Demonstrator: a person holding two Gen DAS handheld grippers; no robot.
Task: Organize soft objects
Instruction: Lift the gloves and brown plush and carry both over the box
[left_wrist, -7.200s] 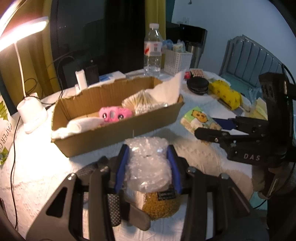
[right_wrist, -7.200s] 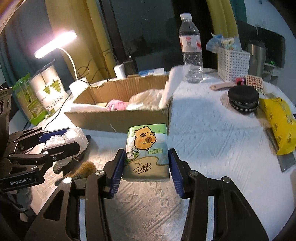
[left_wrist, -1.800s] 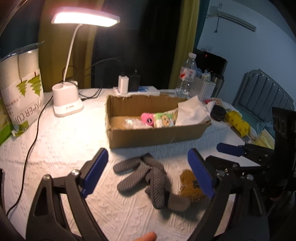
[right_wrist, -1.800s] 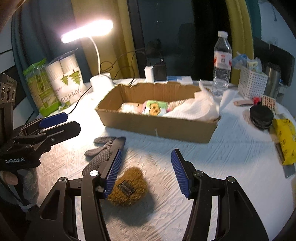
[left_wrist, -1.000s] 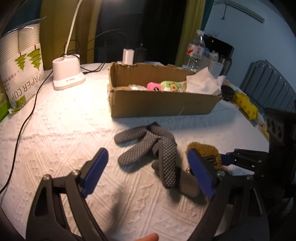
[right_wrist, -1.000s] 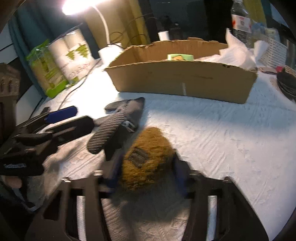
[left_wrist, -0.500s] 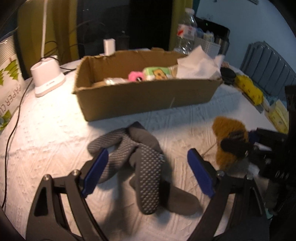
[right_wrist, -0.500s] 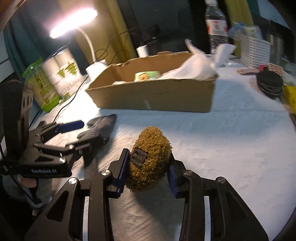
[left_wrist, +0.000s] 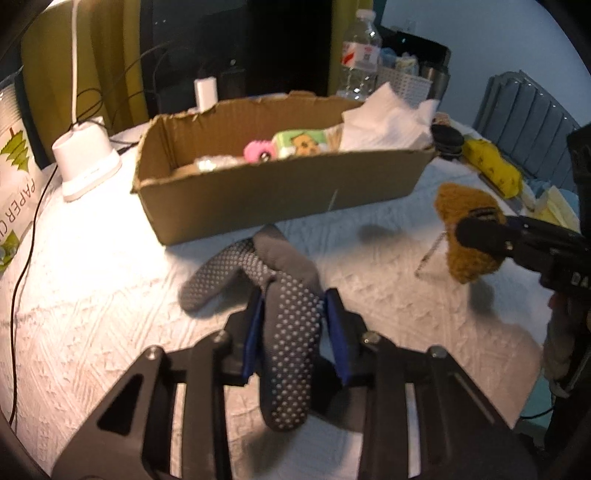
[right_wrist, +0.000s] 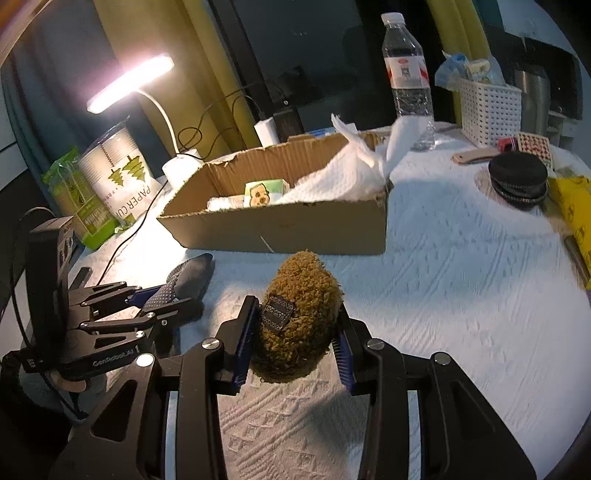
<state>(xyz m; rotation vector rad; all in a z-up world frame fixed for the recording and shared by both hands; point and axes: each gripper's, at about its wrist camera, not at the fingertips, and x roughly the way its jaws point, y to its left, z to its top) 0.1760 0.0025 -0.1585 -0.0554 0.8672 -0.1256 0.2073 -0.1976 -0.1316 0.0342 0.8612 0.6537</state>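
A pair of grey dotted gloves (left_wrist: 221, 273) lies on the white cloth in front of the cardboard box (left_wrist: 280, 192). My left gripper (left_wrist: 295, 332) has its jaws closing, and its blue pads touch both sides of one glove finger. The same gloves (right_wrist: 188, 277) and the left gripper (right_wrist: 159, 299) show at the left of the right wrist view. My right gripper (right_wrist: 295, 343) is shut on a brown fuzzy pouch (right_wrist: 299, 314) and holds it off the table. That pouch (left_wrist: 465, 206) hangs to the right of the box. The box holds a pink toy (left_wrist: 258, 151), a green tissue pack (left_wrist: 299, 142) and white paper (left_wrist: 384, 125).
A lit desk lamp's base (left_wrist: 86, 162) and a cable sit left of the box. A paper-cup pack (right_wrist: 118, 173) stands at the far left. Behind and right of the box are a water bottle (right_wrist: 408, 77), a white basket (right_wrist: 489, 110), a black round case (right_wrist: 517, 181) and a yellow packet (left_wrist: 491, 166).
The left jaws have gone from wide apart to narrow around a glove finger. The right gripper has raised the brown pouch off the cloth and carried it towards the box.
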